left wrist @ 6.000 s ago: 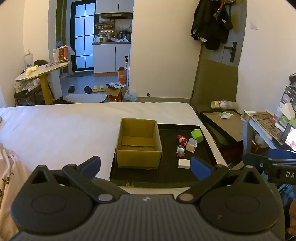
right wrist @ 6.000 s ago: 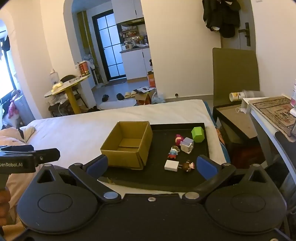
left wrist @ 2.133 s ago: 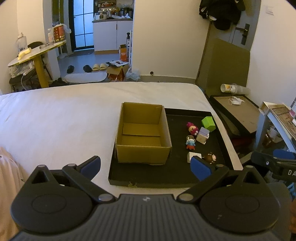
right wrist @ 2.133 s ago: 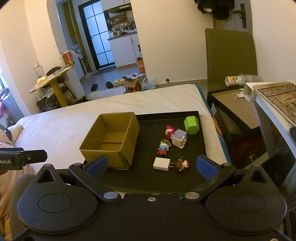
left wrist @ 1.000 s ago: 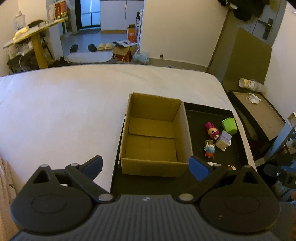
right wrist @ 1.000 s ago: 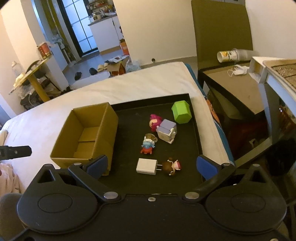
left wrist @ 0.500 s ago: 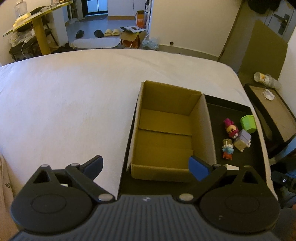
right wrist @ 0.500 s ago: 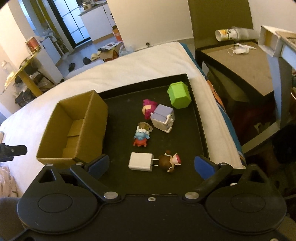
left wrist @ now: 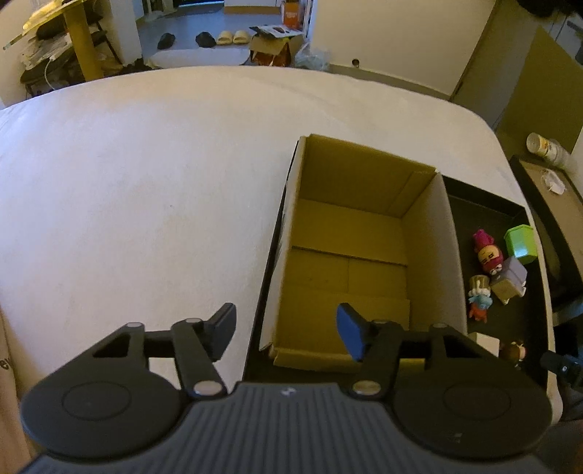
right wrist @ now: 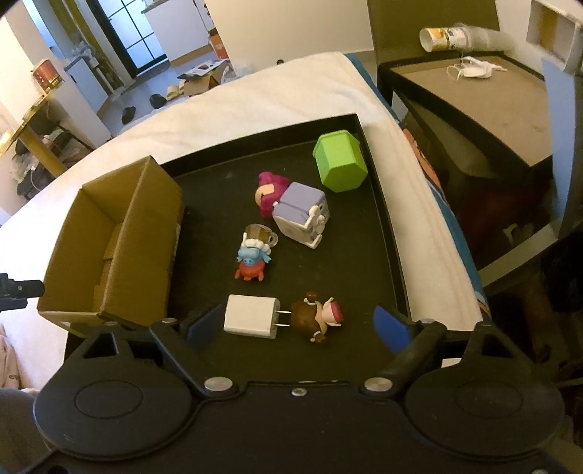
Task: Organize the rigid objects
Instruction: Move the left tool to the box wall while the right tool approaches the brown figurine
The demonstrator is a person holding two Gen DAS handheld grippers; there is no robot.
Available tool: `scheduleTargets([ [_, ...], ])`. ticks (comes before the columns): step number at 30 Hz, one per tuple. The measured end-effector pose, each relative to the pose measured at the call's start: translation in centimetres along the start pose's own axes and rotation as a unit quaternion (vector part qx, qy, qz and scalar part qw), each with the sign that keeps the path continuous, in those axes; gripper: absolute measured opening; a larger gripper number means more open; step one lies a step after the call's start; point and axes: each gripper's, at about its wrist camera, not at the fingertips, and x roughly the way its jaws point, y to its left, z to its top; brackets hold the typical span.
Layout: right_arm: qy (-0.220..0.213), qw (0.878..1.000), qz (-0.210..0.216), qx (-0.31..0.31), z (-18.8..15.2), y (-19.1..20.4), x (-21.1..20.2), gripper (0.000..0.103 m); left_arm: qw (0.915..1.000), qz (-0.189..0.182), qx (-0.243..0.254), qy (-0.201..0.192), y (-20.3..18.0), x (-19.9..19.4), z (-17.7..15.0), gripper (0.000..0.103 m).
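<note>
An open, empty cardboard box [left wrist: 349,262] [right wrist: 109,240] stands on the left of a black tray [right wrist: 349,240] on the bed. Right of it lie a white charger [right wrist: 251,316], a brown figure [right wrist: 315,316], a blue-and-red figure [right wrist: 251,260], a purple-white toy [right wrist: 300,213], a pink figure [right wrist: 267,189] and a green block [right wrist: 339,160]. My right gripper [right wrist: 297,326] is open and empty, its fingers either side of the charger and brown figure. My left gripper [left wrist: 286,331] is open and empty, straddling the box's near left corner.
The tray [left wrist: 510,218] sits at the right edge of the white bed [left wrist: 145,175]. A dark side table [right wrist: 473,94] with a cup stack and mask stands to the right. A yellow table [left wrist: 73,32], shoes and boxes lie on the floor beyond.
Both grippers have moved forward and down toward the tray. The left one's fingers have narrowed somewhat. The right one now frames the charger and brown figure. No object has moved.
</note>
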Motion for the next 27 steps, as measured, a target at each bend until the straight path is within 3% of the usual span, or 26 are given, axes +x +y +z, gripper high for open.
scheduleTargets([
  [19,0.06,0.997,-0.031,-0.037,-0.1,0.4,5.8,0.08,0.9985,0.024,-0.014,0.046,0.6,4.2,1.4,0.052],
  [21,0.063,0.997,-0.033,-0.04,-0.3,0.3,6.1,0.08,0.9984,0.025,-0.015,0.048,0.5,4.3,1.3,0.048],
  [23,0.065,0.996,-0.033,-0.043,-0.4,0.2,6.4,0.076,0.9978,0.03,-0.017,0.057,0.6,4.7,1.3,0.033],
  [27,0.053,0.996,-0.03,-0.062,-0.2,0.2,6.4,0.071,0.9964,0.026,-0.025,0.077,1.0,5.3,1.3,0.016],
])
